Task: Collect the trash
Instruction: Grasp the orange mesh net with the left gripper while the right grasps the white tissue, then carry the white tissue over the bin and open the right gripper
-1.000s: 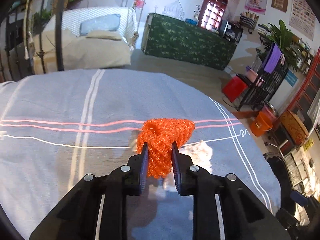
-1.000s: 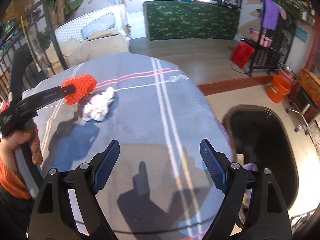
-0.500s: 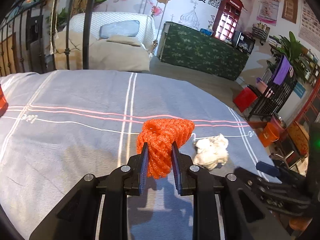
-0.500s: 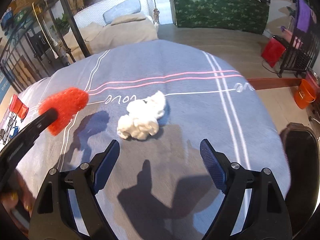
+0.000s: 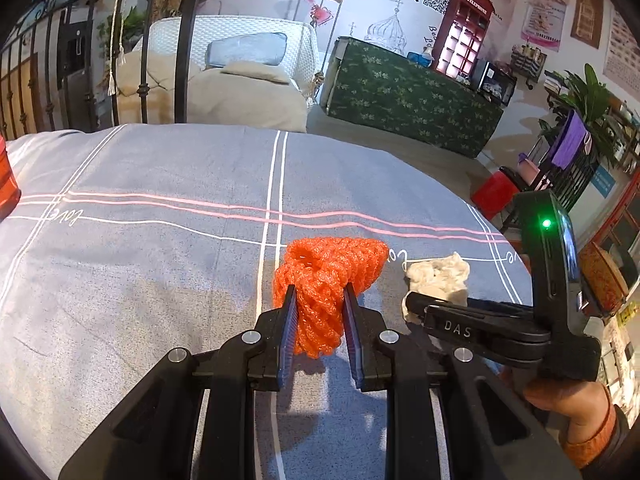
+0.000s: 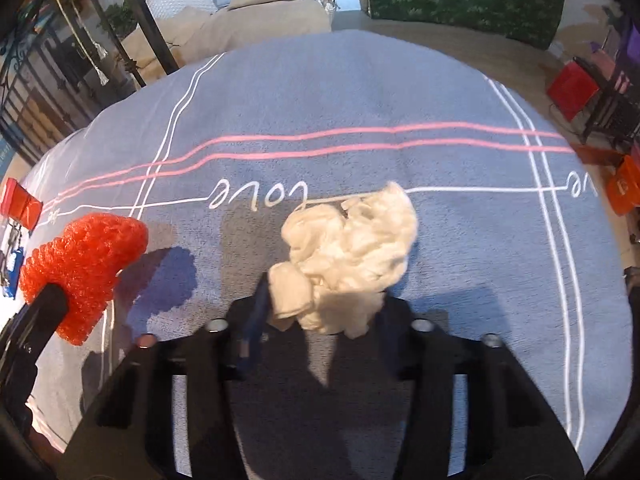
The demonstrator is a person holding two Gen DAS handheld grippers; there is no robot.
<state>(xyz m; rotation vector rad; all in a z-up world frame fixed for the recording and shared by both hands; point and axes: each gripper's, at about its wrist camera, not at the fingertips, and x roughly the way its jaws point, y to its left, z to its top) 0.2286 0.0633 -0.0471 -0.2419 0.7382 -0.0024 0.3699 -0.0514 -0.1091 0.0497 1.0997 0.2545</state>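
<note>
1. Left gripper (image 5: 319,318) – clenched on the orange foam net (image 5: 328,280), lower centre of the left wrist view; net bulges out above the fingertips and is held off the cloth.
2. Same net shows at the left edge of the right wrist view (image 6: 86,262), its shadow on the cloth just to its right.
3. Right gripper (image 6: 320,312) – jaws closing, blurred, with the crumpled white tissue (image 6: 348,256) between them; near end of the tissue sits at the fingertips, lower centre of frame. Can't tell if the pads press it yet.
4. In the left wrist view the right gripper (image 5: 416,306) comes in from the right edge, tip at the tissue (image 5: 438,276), which lies right of the net.
5. Tissue lies on the grey tablecloth (image 6: 360,92), just under the white "love" lettering.
6. Black bin rim (image 6: 632,284) at the right edge of the right wrist view, off the table.
7. A hand (image 5: 568,404) with an orange cuff holds the right gripper, lower right of the left wrist view.
</note>
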